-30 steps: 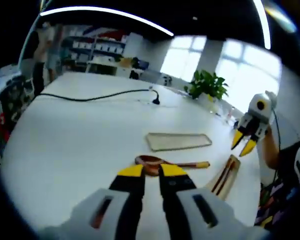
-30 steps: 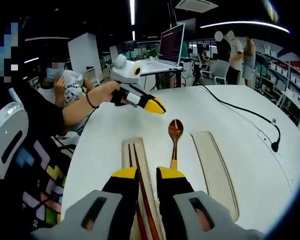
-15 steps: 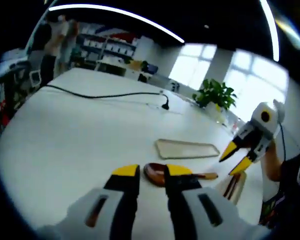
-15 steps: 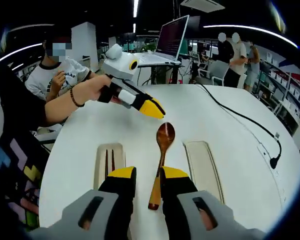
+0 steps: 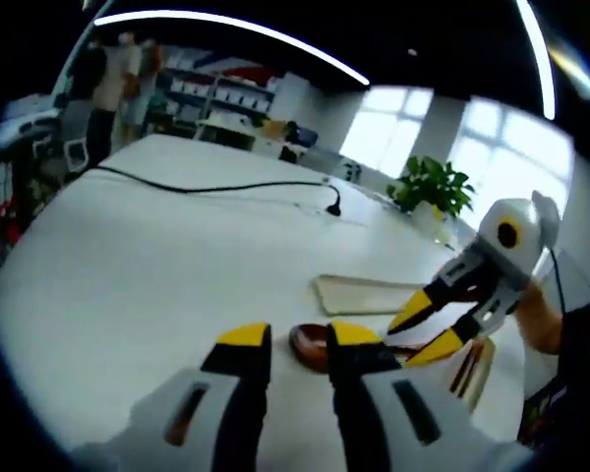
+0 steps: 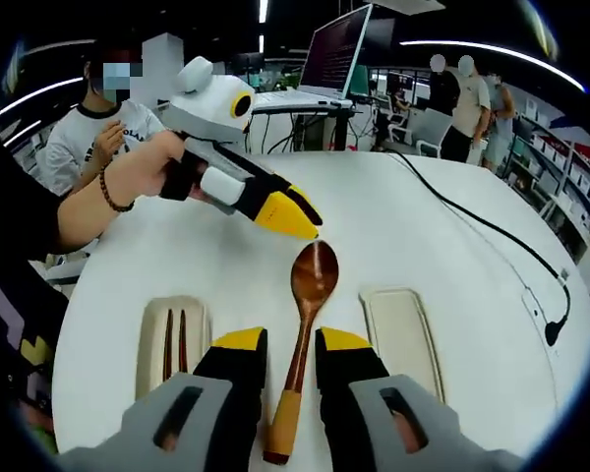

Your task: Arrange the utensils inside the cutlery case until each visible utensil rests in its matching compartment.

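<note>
Right gripper view showed the wooden spoon lying on the white table between both trays, right gripper open astride its handle. Chopsticks were housed; the left gripper hovered open.

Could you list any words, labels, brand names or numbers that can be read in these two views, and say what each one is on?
No text can be read in either view.
Laptop screen: it shows lines of content, too small and blurred to read.
Wooden spoon, the two case halves and both claws: no markings visible.
</note>
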Demonstrator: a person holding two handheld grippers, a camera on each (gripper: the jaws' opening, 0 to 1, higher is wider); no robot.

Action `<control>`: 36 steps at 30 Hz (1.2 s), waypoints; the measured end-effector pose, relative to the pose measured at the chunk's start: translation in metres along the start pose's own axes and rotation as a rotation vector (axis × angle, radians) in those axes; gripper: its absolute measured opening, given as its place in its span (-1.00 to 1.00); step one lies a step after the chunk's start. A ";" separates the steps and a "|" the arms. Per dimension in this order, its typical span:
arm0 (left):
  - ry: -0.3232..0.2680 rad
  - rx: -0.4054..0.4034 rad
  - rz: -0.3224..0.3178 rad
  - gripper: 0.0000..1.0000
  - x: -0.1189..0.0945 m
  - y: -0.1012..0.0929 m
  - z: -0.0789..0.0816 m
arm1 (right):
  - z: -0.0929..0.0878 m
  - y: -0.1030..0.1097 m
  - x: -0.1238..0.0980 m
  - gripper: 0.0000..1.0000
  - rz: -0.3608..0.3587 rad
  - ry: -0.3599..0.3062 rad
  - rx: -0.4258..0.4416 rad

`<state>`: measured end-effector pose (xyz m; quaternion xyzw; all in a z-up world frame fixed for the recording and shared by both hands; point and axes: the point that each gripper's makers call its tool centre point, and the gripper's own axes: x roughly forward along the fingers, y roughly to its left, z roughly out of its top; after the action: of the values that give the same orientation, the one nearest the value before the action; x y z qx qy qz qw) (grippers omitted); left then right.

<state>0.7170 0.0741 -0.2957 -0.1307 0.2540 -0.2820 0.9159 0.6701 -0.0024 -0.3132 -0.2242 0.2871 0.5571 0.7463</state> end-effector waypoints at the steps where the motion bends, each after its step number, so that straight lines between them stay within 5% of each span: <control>1: 0.000 -0.005 -0.006 -0.53 0.000 0.000 0.000 | -0.001 -0.001 0.003 -0.62 -0.003 0.006 -0.001; 14: 0.028 -0.035 -0.026 -0.50 0.006 -0.001 -0.015 | -0.003 -0.001 0.019 -0.72 0.020 0.006 -0.004; 21: 0.030 -0.048 -0.035 -0.52 0.008 -0.004 -0.019 | 0.000 0.002 0.019 -0.89 0.019 -0.016 -0.013; 32: 0.021 -0.052 -0.044 -0.53 0.006 -0.010 -0.021 | 0.000 -0.001 0.012 -0.91 -0.054 -0.051 -0.036; 36: 0.016 -0.091 -0.074 -0.54 0.005 -0.016 -0.023 | 0.004 0.005 0.008 -0.92 -0.029 -0.068 -0.028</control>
<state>0.7014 0.0559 -0.3108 -0.1792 0.2687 -0.3050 0.8959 0.6676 0.0071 -0.3161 -0.2199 0.2503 0.5574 0.7605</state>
